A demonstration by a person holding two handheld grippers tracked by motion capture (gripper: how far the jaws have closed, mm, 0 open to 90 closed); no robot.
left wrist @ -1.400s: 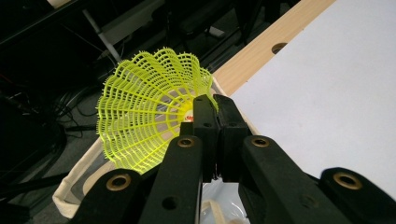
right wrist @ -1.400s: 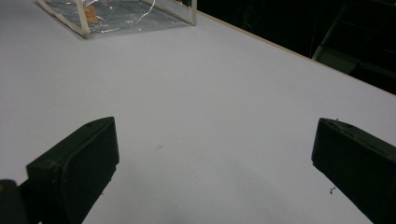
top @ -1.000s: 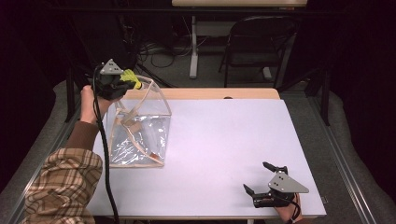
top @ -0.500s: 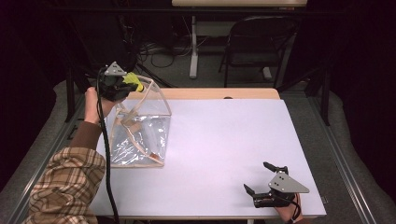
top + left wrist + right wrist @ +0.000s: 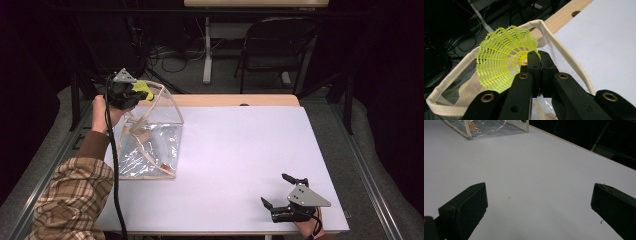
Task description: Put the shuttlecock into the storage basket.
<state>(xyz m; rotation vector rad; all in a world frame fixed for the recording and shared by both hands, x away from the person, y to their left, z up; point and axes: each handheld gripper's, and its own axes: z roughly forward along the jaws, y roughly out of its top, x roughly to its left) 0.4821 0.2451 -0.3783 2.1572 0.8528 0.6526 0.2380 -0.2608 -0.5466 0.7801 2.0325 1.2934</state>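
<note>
Shuttlecock, yellow plastic mesh, sits in my left tongs above the open mouth of a clear, cloth-edged bag at the counter's left; since a second ago the hand has lifted slightly. My right tongs rest near the front right corner. From the left gripper view, the tongs are clamped tight on the shuttlecock beside its lacy skirt. From the right gripper view, my tongs gape wide, empty, over bare white counter.
</note>
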